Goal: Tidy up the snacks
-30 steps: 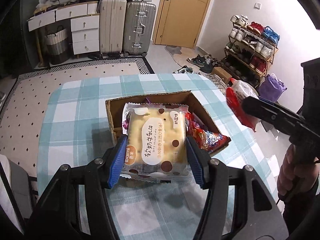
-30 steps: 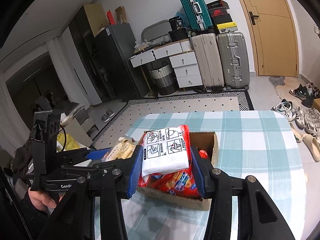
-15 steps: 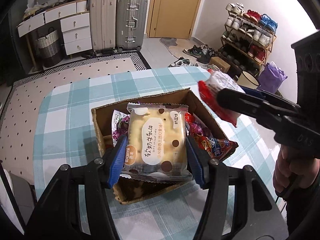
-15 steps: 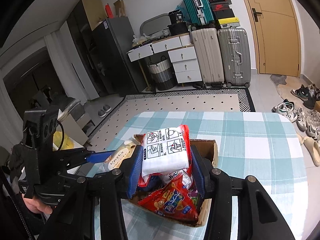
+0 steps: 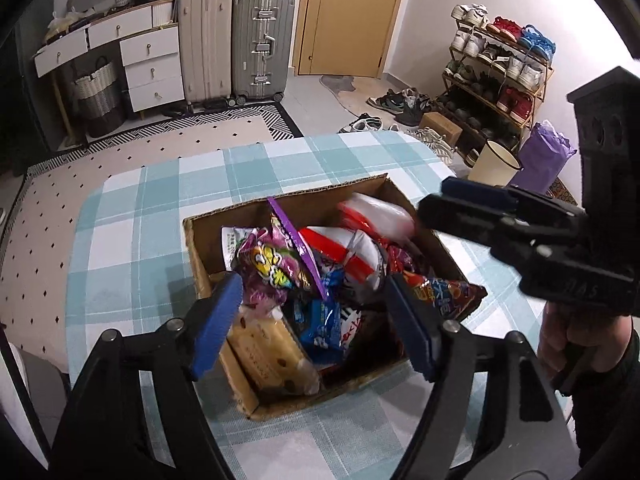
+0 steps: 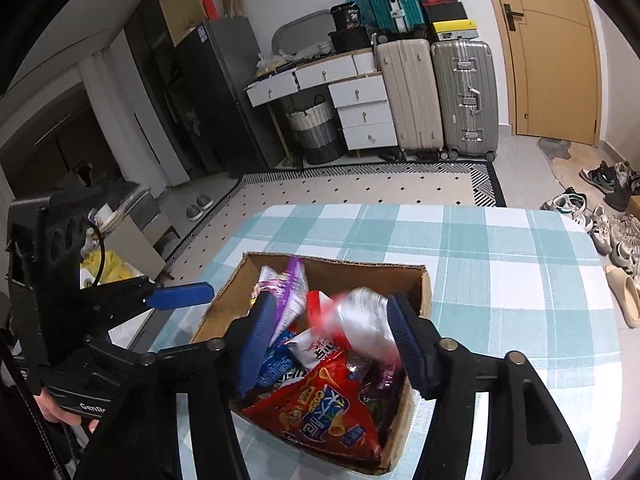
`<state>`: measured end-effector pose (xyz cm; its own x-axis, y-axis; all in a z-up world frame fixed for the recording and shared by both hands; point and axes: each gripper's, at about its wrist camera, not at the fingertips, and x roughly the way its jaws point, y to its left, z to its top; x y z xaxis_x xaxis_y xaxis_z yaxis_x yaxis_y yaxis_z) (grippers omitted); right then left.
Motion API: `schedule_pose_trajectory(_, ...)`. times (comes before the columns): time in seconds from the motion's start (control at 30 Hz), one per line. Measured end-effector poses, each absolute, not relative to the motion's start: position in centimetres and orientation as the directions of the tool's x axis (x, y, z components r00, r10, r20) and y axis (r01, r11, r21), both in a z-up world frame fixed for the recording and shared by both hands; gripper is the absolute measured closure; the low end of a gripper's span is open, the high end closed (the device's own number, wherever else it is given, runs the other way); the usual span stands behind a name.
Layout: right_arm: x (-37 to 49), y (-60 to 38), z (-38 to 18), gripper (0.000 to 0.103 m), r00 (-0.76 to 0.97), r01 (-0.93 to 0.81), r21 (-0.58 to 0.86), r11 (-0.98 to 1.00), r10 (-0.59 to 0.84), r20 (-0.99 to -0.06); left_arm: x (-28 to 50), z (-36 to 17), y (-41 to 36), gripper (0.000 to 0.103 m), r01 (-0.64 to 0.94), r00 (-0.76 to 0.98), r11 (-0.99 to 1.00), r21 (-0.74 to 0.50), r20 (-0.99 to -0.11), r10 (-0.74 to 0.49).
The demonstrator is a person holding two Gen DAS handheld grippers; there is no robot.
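Both sets of jaws have just been opening. Nothing is gripped by the left gripper (image 5: 316,324), which hangs spread over the near end of the cardboard box (image 5: 288,202); a yellow biscuit pack (image 5: 272,356) lies loose inside, just below it. The right gripper (image 6: 332,340) is parted too, a blurred red-and-white packet (image 6: 360,320) between its pads but not pressed. Ahead of both, the checked tablecloth (image 6: 500,280) runs bare to its far edge. Beyond are a dotted rug (image 5: 160,148), suitcases (image 5: 260,44) and a shoe rack (image 5: 500,76).

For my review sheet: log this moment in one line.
left gripper: opening, empty | right gripper: opening, white-red packet falling | box: full
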<state>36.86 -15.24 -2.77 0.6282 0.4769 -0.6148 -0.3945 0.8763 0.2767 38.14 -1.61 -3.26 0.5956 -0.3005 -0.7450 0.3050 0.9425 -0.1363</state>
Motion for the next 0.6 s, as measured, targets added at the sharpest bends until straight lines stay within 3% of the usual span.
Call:
schedule_pose_trajectory(0.27, 34.7, -16.6, -1.0, 0.042, 0.676, -0.373, 0.264, 0.889, 0.456, -0.579, 35.5, -2.1, -1.0, 0.029, 0.280, 0.636, 0.954, -0.104, -0.725, -0.265)
schedule_pose_trajectory(0.6, 28.4, -17.5, 2.0, 0.020, 0.771, -0.363, 0.201, 0.910, 0.415, -0.484, 30.5, 0.9, -0.2, 0.021, 0.232, 0.726, 0.970, -0.071, -0.651, -0.221)
